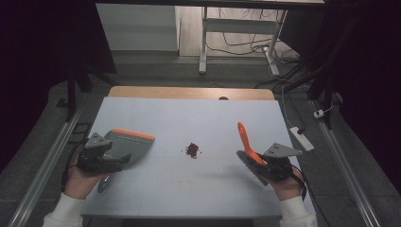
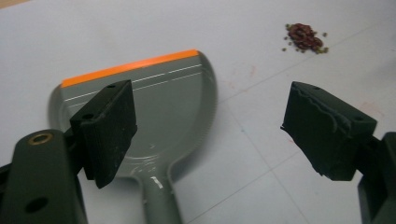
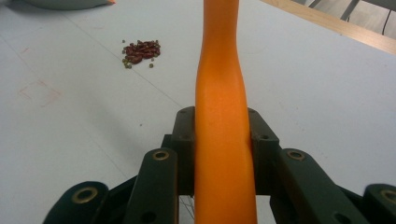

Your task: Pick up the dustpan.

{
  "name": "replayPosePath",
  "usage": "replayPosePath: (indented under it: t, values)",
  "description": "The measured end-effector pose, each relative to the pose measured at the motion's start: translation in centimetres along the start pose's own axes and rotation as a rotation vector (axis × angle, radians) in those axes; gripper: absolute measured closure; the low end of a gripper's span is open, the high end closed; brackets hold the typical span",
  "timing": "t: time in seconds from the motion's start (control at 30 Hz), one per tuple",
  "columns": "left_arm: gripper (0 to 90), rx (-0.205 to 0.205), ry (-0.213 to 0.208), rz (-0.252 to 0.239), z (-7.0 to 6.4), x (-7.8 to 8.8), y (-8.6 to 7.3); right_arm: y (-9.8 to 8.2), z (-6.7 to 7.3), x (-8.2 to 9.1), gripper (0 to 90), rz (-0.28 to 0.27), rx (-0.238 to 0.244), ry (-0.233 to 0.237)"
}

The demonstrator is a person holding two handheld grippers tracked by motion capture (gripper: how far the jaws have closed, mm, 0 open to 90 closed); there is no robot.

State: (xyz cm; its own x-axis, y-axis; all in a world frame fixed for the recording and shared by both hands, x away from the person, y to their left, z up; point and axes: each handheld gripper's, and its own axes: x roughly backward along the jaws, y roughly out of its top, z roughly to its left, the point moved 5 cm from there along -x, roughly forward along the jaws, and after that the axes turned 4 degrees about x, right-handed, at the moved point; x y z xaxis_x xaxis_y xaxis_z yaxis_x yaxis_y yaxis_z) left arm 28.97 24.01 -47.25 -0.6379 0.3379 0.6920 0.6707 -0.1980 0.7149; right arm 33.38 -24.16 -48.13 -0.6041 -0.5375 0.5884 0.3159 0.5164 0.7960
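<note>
A grey dustpan (image 1: 131,143) with an orange lip lies flat at the table's left, its handle (image 2: 159,201) pointing back toward the person. My left gripper (image 1: 119,161) hovers open over that handle, jaws wide apart (image 2: 210,130) and touching nothing. A small pile of dark red and green beans (image 1: 192,150) sits mid-table (image 2: 304,37) (image 3: 140,50). At the right, my right gripper (image 1: 259,162) is shut on the orange handle of a brush (image 1: 244,138), which stands up and away between the jaws (image 3: 222,107). The grey brush head sits beside the gripper.
A white sheet covers the table (image 1: 198,189), with a wooden strip (image 1: 189,92) along its far edge. Metal rails run along both sides. A power strip (image 1: 301,137) and cables lie on the floor at the right.
</note>
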Motion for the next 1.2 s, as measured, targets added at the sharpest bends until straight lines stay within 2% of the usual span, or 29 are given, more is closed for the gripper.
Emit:
replayPosePath:
  t: [0.13,0.23,0.33,0.43,0.57,0.7,0.8,1.0,1.2]
  values:
    - [17.7,0.016,0.019,0.009,0.7,0.4,-0.2,0.0,0.0,0.1,70.4,-0.001,0.005,-0.002]
    - [17.6,0.056,0.055,0.03,1.9,0.7,-0.8,0.0,0.0,0.2,70.4,-0.001,0.006,-0.002]
    - [17.3,0.073,0.074,0.042,2.4,0.6,-1.2,-0.1,0.0,0.2,70.4,-0.001,0.007,-0.007]
    - [17.0,0.087,0.104,0.055,2.9,0.4,-1.7,-0.1,0.0,0.1,70.4,-0.001,0.007,-0.01]
    - [17.4,0.105,0.121,0.084,3.6,-0.1,-2.4,-0.3,0.1,-0.2,70.4,0.01,0.013,-0.007]
    - [17.1,0.124,0.137,0.134,4.1,-1.3,-3.3,-0.3,0.2,-0.2,70.4,0.01,0.012,-0.003]
    - [17.0,0.136,0.135,0.153,4.2,-1.7,-3.6,-0.3,0.2,-0.2,70.4,0.009,0.012,-0.003]
    - [16.1,0.159,0.123,0.238,4.1,-3.4,-4.9,-0.4,0.1,-0.1,70.4,0.008,0.008,-0.007]
    - [16.2,0.168,0.111,0.262,4.1,-3.9,-5.4,-0.4,0.1,-0.1,70.4,0.007,0.013,-0.006]
